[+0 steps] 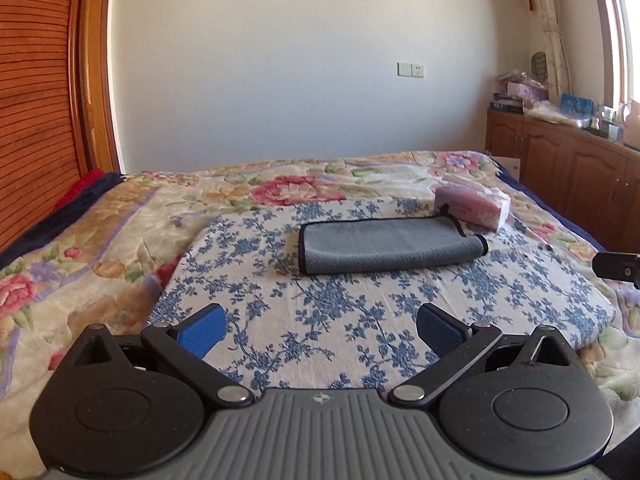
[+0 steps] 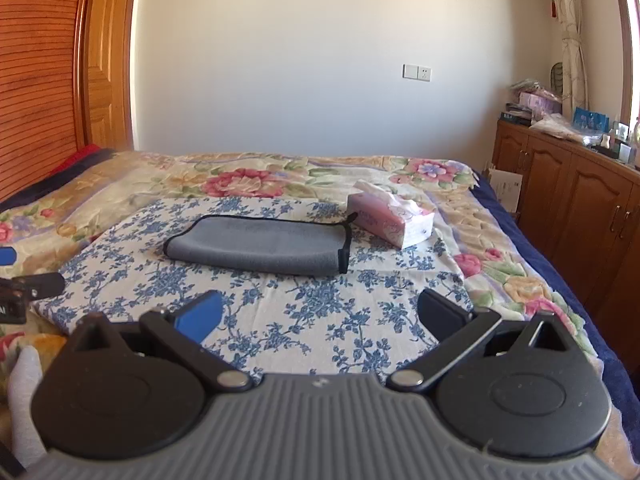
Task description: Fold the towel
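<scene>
A grey towel (image 1: 388, 245) with black trim lies folded over on a blue-flowered board on the bed; it also shows in the right wrist view (image 2: 260, 245). Its black hanging loop sits at its far right corner. My left gripper (image 1: 320, 330) is open and empty, held back from the towel over the near part of the board. My right gripper (image 2: 320, 318) is open and empty, also short of the towel. Part of the right gripper (image 1: 618, 267) shows at the right edge of the left wrist view.
A pink tissue pack (image 1: 474, 205) lies just beyond the towel's right end, also in the right wrist view (image 2: 390, 218). The blue-flowered board (image 1: 360, 320) rests on a floral bedspread (image 1: 100, 232). Wooden cabinets (image 2: 580, 208) stand right of the bed, a wooden headboard (image 1: 36, 100) at left.
</scene>
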`<state>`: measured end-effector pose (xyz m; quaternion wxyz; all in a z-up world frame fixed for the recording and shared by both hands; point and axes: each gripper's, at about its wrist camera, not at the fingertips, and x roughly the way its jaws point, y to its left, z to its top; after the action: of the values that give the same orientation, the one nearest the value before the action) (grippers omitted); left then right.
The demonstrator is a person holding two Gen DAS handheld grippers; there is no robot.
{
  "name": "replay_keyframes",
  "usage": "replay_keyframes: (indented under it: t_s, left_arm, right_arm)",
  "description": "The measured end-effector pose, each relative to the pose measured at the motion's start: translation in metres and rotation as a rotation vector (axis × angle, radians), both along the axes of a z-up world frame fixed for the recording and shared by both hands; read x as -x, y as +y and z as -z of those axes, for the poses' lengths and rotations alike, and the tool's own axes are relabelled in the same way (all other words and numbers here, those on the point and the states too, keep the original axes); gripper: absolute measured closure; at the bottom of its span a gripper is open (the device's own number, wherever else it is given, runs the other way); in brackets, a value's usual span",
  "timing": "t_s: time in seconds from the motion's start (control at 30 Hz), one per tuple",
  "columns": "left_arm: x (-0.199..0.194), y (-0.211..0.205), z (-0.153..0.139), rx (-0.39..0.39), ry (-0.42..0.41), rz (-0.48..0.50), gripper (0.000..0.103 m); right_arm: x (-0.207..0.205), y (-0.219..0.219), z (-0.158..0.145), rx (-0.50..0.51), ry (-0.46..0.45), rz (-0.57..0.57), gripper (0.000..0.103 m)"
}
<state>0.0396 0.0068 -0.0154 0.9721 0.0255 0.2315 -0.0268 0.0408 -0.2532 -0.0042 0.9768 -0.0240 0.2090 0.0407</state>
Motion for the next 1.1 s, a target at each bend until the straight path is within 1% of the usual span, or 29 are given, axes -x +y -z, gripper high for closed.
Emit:
replay_keyframes:
  t_s: [0.13, 0.37, 0.47, 0.87, 1.1]
  left_arm:
    - [0.002, 0.002, -0.002, 0.023, -0.015, 0.004, 0.000]
    - [0.007, 0.002, -0.005, 0.010, -0.053, -0.004, 0.000]
    - [0.010, 0.001, -0.005, -0.012, -0.073, -0.012, 0.000]
    - [0.016, 0.004, -0.009, -0.007, -0.110, -0.016, 0.000]
    - [0.020, 0.002, -0.011, -0.022, -0.143, -0.010, 0.000]
  right_arm:
    - [0.002, 0.000, -0.001, 0.001, -0.023, 0.006, 0.000]
    - [0.009, -0.001, -0.004, -0.009, -0.074, 0.009, 0.000]
    - [0.011, -0.002, -0.006, -0.013, -0.093, 0.011, 0.000]
    - [0.016, -0.007, -0.008, -0.041, -0.142, 0.021, 0.000]
    - [0.017, -0.007, -0.008, -0.039, -0.155, 0.020, 0.000]
